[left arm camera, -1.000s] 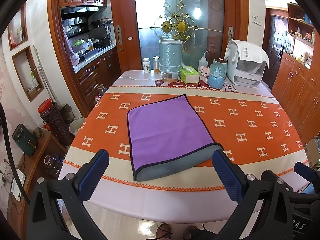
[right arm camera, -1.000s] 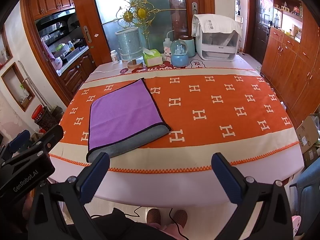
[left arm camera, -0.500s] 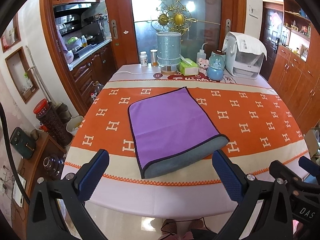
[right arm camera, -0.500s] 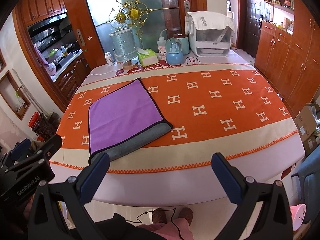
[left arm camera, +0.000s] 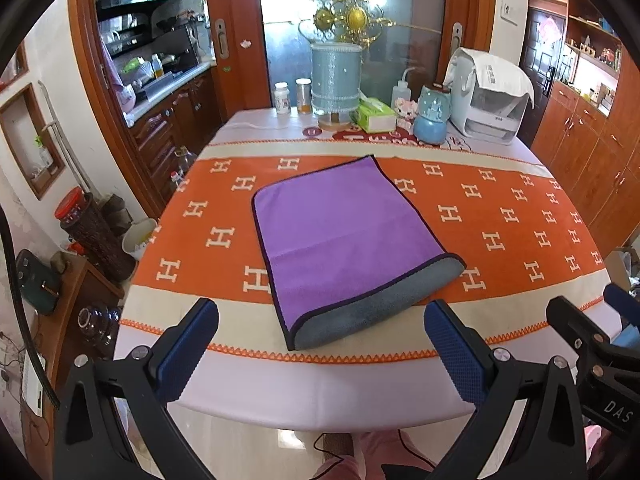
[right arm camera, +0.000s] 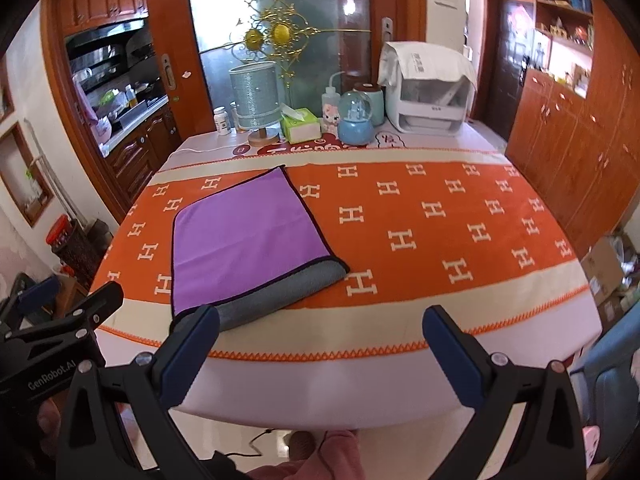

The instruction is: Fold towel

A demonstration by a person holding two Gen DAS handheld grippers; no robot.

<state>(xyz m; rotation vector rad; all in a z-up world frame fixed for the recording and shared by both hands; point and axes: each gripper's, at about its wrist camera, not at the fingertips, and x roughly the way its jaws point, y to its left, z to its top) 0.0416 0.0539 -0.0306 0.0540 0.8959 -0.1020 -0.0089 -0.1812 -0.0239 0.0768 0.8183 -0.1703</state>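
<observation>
A purple towel [left arm camera: 340,232] lies folded flat on the orange tablecloth [left arm camera: 520,232], its grey underside showing as a strip along the near edge. It also shows in the right wrist view [right arm camera: 244,236], left of centre. My left gripper [left arm camera: 320,344] is open and empty, held over the table's near edge just short of the towel's grey strip. My right gripper [right arm camera: 320,344] is open and empty, to the right of the towel's near corner. The left gripper's body shows in the right wrist view [right arm camera: 60,332] at lower left.
At the table's far end stand a grey cylindrical holder [left arm camera: 336,76], a green tissue box [left arm camera: 376,114], a blue snow globe [left arm camera: 432,116], bottles [left arm camera: 282,98] and a white appliance [left arm camera: 488,100]. Wooden cabinets [right arm camera: 568,152] line the right side.
Both grippers have moved forward and tilted down toward the table, so the towel sits lower and closer in both views. The towel has not moved. Both grippers stay open.
</observation>
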